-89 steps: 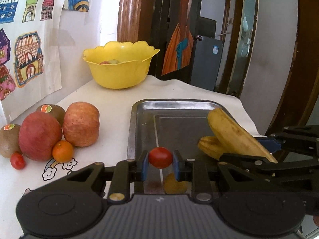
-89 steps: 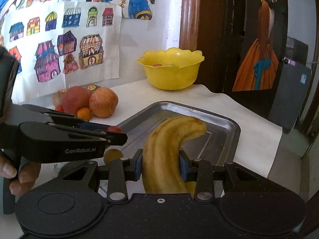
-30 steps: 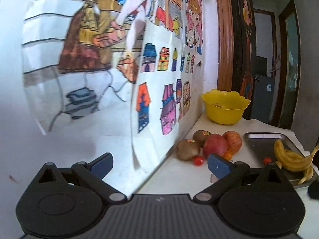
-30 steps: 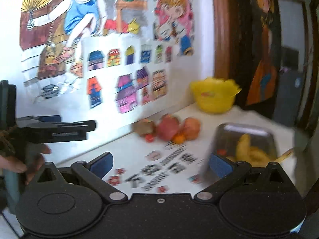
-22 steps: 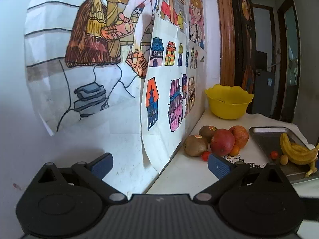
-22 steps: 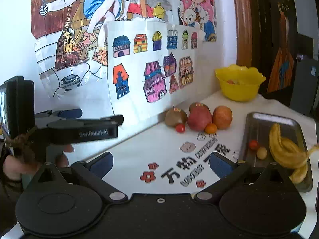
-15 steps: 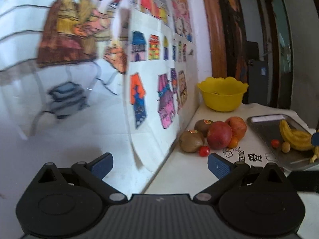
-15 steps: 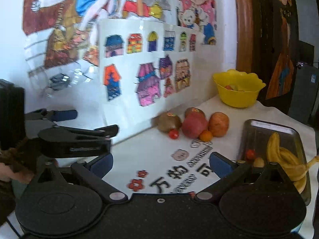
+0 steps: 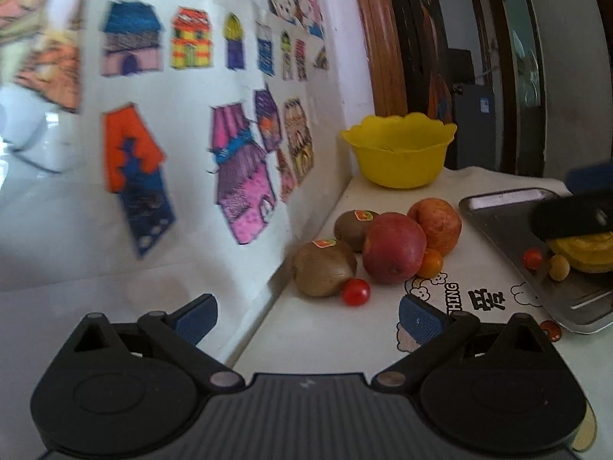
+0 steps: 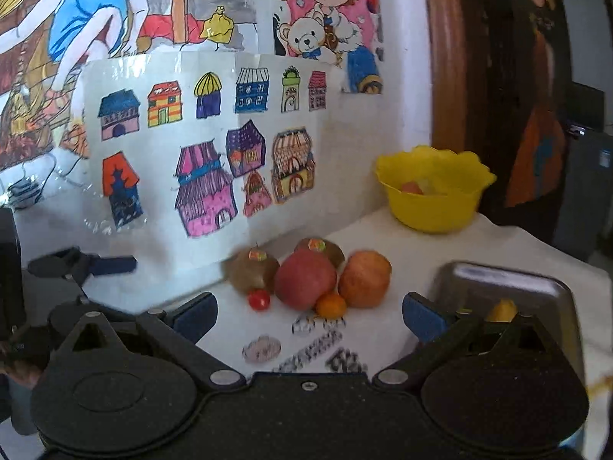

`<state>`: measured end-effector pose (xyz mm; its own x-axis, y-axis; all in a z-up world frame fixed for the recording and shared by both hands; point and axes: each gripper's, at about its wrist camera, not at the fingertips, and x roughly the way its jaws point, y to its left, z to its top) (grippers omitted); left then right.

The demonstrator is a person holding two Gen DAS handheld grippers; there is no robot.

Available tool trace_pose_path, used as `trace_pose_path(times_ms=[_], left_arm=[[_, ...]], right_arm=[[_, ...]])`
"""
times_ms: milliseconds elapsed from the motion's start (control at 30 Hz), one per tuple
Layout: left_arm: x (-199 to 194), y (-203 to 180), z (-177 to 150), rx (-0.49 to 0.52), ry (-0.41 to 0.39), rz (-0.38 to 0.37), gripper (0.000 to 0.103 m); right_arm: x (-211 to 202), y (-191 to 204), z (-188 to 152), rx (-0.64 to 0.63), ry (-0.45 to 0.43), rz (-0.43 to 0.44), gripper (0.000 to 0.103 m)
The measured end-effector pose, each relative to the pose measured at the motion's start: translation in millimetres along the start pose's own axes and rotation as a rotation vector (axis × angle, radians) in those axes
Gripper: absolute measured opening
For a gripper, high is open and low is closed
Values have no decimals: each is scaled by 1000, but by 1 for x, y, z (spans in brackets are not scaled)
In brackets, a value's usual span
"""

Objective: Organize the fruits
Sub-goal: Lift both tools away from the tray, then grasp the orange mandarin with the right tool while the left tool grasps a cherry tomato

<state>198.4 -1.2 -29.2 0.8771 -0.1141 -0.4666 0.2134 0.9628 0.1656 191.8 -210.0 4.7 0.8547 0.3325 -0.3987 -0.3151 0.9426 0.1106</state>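
A fruit cluster sits by the wall: two kiwis, a red apple, an orange-red apple, a small orange and a cherry tomato. The metal tray at right holds bananas, a cherry tomato and a small yellow fruit. My left gripper is open and empty, a short way in front of the cluster. My right gripper is open and empty, facing the same cluster; its fingers show over the tray.
A yellow bowl with fruit inside stands at the back of the table. Children's drawings cover the wall on the left. The white tablecloth has printed pictures and letters. The left gripper shows at the left of the right wrist view.
Both grippers let go of the tomato and banana on the tray, pulled back opened wide, and have since moved closer to the fruit cluster by the wall.
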Motion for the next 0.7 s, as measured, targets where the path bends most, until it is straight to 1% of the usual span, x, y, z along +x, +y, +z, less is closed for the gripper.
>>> trace_pose_path(times_ms=[133,233,300,367,433,667,700], left_arm=[[23,-5,1,-1,21,-8,103],[38,-7,1,-2,34,-17,103],[46,-8,1,-3,42,-25,103],[53,-10,0,-1,48,-36,103],[58,-11,-1,3,54,-42,103],[67,-13,3,-7,74,-59,102],[69,-14,4,-10,78,-61,100]], right_arm=[[35,-15,3,-15,7,37,102],[62,-22,-1,-68,31,48,102],[78,-26,-7,-107,53,57,96],[91,-31,-11,-122,89,56,95],[103,-35,-13,-128,118,65,94],[134,-45,-16,-117,194,95,86],[137,-45,-17,-114,202,97,84]])
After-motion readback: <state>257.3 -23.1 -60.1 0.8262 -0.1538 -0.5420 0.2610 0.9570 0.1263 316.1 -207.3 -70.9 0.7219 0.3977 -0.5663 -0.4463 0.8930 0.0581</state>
